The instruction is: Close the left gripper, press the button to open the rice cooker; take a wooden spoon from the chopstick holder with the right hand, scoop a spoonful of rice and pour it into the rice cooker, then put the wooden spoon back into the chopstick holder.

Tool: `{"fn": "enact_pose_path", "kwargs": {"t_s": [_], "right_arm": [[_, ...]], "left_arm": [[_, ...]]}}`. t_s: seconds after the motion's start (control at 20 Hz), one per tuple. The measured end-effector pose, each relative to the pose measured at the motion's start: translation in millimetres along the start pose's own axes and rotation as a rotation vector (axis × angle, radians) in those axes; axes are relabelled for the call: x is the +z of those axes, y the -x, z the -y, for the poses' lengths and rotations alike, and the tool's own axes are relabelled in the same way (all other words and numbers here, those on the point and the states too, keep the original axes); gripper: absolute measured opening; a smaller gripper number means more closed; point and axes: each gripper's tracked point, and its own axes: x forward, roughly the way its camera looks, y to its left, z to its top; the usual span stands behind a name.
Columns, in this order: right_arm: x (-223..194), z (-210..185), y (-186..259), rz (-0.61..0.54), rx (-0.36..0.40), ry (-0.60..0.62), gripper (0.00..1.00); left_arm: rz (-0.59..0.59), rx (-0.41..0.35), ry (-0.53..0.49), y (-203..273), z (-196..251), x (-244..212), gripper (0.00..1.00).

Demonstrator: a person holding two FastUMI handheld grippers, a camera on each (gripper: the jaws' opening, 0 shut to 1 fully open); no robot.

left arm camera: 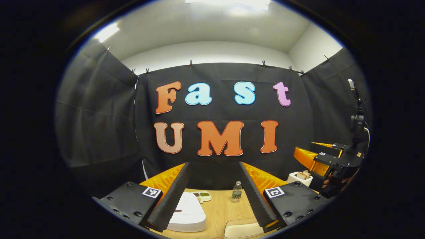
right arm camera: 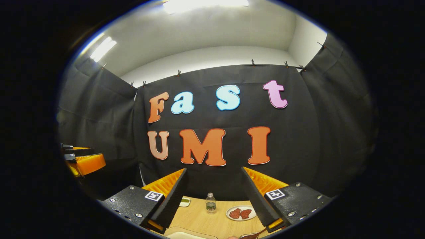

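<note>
Two hand-held grippers hover above a pale wooden table (left arm camera: 222, 212) inside a booth draped in black cloth. In the left gripper view, the left gripper (left arm camera: 214, 191) holds its ribbed, wedge-shaped fingers spread wide with nothing between them. Beneath its left finger sits the rice cooker (left arm camera: 189, 212), a smooth white, rounded body with its lid down. Behind it lies a small cream tray (left arm camera: 202, 196) with dark and green contents, and a clear plastic bottle (left arm camera: 236, 192) stands upright near the table's far edge. A white toaster (left arm camera: 299, 178) with bread slices in its slots sits to the right, just beside the right gripper (left arm camera: 318, 162), seen side-on, a hand wrapped round its grip. A cream rounded container (left arm camera: 242, 229) shows at the bottom edge.

In the right gripper view, the right gripper's fingers are likewise released and parted, grasping nothing. This view adds a white round plate (right arm camera: 241, 213) carrying two reddish-brown pieces, and, at the bottom edge, what appears to be the wooden spoon (right arm camera: 254, 235), its brown handle slanting upward to the right.
</note>
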Motion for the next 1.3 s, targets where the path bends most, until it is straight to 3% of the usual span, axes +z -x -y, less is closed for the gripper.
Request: {"fn": "enact_pose_path", "kwargs": {"t_s": [0.7,0.75,0.8,0.9,1.05,1.2,1.3], "right_arm": [[-20,-5,-7,-0.052,0.156,0.015,0.96],[-23,-4,-9,-0.061,0.156,0.016,1.00],[-25,-5,-12,-0.068,0.153,0.017,0.96],[-28,-4,-17,-0.067,0.123,0.024,1.00],[-29,-3,-23,-0.062,0.032,0.012,0.96],[-30,-20,-28,-0.058,0.006,-0.011,1.00],[-34,-24,-35,-0.068,-0.022,0.007,0.96]], "left_arm": [[-0.067,0.183,0.029,3,-23,-22,0.97],[-0.077,0.190,0.035,0,-28,-25,0.97],[-0.090,0.196,0.042,-2,-32,-30,0.97],[-0.118,0.210,0.048,-9,-49,-41,0.96],[-0.163,0.196,0.057,-26,-75,-54,0.97],[-0.197,0.176,0.101,-46,-103,-66,0.98],[-0.234,0.170,0.127,-56,-122,-80,0.94]]}}
